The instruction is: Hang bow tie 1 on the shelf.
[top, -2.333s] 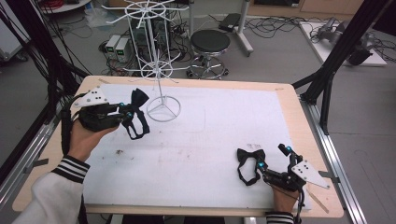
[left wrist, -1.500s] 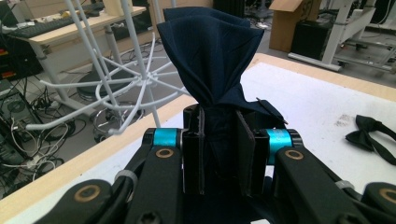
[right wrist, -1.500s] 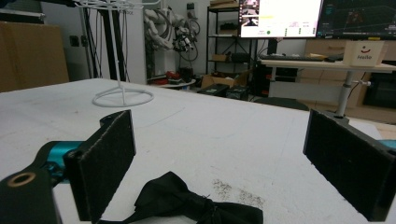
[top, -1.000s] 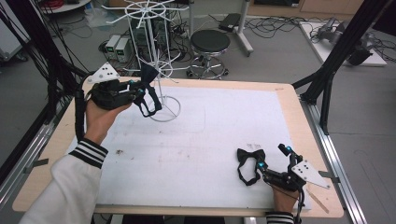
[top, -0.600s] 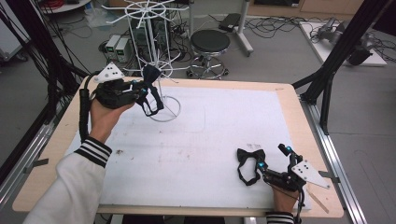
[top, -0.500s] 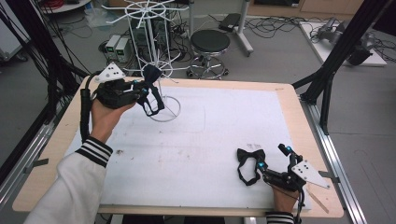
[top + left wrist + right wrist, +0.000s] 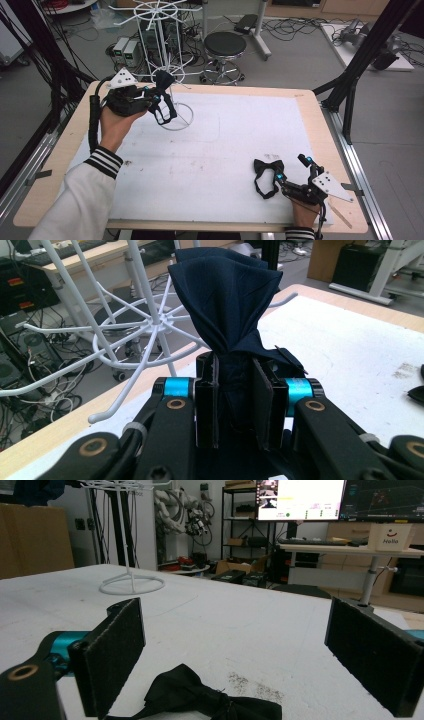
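A: Where is the left hand-held gripper?

B: Raised over the far left part of the table, right beside the white wire display rack. Its jaws are pressed onto the middle of a dark navy bow tie, pinching the knot between the two black pads.

A: How does that tie sit in the jaws?

B: In the left gripper view one fan of pleated cloth stands up above the pads, just in front of the rack's white hooks and pole. From the high view its strap hangs down in a loop below the jaws, over the rack's round base ring. I can't tell whether the cloth touches any of the hooks.

A: And the right hand-held gripper?

B: Low at the near right corner of the table, held by the person's right hand. Its jaws are spread wide, with a clear gap between the two pads.

A: Anything between them?

B: A second, black bow tie lies flat on the white table cover, near the jaws' base. In the right gripper view it sits low between the pads, closer to the left one, and neither pad presses on it. From the high view its strap curls toward the near edge.

A: The left arm?

B: A white sleeve with a black-and-white striped cuff comes in from the bottom left.
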Available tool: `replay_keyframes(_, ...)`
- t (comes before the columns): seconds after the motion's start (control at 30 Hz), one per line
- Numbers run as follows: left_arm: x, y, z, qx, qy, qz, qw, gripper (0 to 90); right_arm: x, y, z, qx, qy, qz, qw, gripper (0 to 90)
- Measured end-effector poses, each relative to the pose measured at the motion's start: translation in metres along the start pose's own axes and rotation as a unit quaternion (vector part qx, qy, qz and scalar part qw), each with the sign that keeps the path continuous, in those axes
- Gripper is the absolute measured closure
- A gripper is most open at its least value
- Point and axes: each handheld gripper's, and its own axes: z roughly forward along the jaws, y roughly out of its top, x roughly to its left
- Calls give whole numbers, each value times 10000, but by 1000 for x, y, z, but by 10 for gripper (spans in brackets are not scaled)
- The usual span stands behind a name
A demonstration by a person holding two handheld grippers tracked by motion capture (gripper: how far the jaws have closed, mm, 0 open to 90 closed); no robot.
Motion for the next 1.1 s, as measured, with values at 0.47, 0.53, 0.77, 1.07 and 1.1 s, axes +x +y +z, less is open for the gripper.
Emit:
replay_keyframes(0.47, -6, -9, 6, -10, 358, 178, 9992, 742, 0, 0, 0, 1, 0, -2, 10000, 85)
replay_keyframes(0.53, -6, -10, 7, 12, 366, 162, 9992, 742, 0, 0, 0, 0, 0, 0, 10000, 85)
replay_keyframes(0.77, -5, -14, 8, 15, 452, 113, 9989, 742, 0, 0, 0, 2, 2, 0, 10000, 85)
replay_keyframes(1.07, -6, -19, 10, 117, 640, 188, 9977, 742, 0, 0, 0, 5, 1, 0, 10000, 84)
replay_keyframes(1.1, -6, -20, 11, 146, 685, 201, 9973, 743, 0, 0, 0, 3, 1, -2, 10000, 85)
